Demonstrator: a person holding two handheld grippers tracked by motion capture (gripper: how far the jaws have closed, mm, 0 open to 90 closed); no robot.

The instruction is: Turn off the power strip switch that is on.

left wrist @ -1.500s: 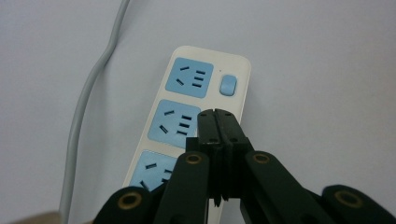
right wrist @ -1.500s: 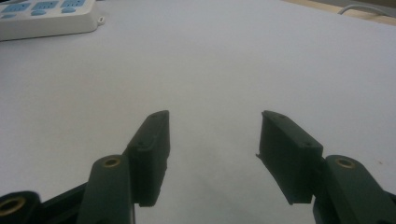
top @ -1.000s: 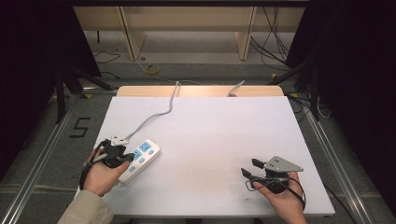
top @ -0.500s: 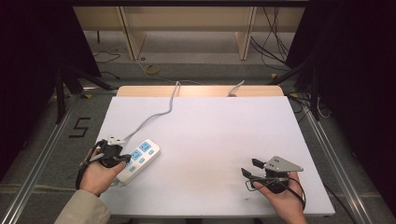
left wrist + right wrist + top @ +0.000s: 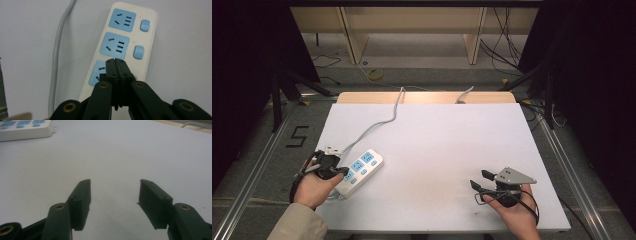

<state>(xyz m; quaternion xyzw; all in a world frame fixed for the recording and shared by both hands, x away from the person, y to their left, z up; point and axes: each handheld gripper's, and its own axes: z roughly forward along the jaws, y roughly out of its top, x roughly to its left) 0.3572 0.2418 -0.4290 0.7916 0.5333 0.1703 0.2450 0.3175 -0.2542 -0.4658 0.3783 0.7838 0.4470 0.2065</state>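
- Little has shifted over the last second: from the high view, the left gripper [image 5: 328, 167] has crept slightly along the near end of the white power strip [image 5: 360, 170], while the right gripper [image 5: 492, 184] has stayed put near the table's right front, well apart from the strip.
- High view: the strip lies at the left front of the white table [image 5: 437, 145], its grey cable [image 5: 377, 125] running back over the far edge. Beyond are a grey floor, wooden shelving and dark curtains.
- Left gripper view: jaws pressed together with nothing between them, tips over the nearest blue socket [image 5: 98, 72]; two more sockets and their switches lie ahead.
- Right gripper view: jaws spread apart over bare table.
- The strip looks rigid, light and smooth-sided; I'd grip it across its narrow width, since the cable will drag.
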